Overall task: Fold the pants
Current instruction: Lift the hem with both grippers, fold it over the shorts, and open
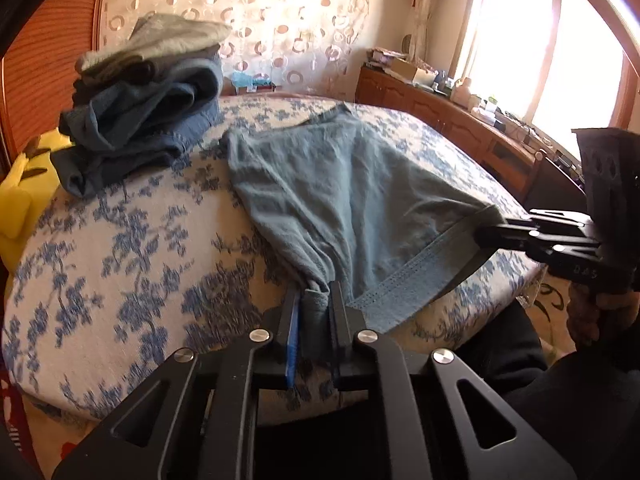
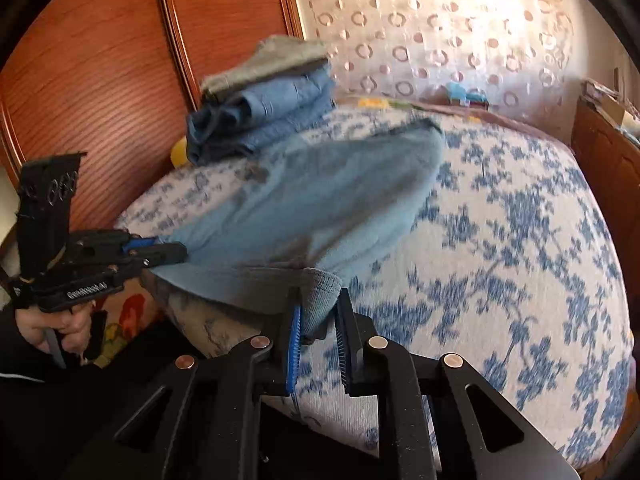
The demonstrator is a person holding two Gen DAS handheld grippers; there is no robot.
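Gripping step: left gripper (image 1: 318, 300) and right gripper (image 2: 318, 312) clenched on the pants (image 1: 340, 184) near edge. Next: lifting both corners together toward the far end of the bed (image 1: 120, 260).

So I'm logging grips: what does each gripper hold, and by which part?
Both hold the blue-grey pants at the near hem: left gripper one bunched corner, right gripper the other.

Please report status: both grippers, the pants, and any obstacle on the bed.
Left gripper shut on pants edge. Right gripper shut on the other corner. Pants spread on bed, unfolded. Clothes pile alongside, apart.
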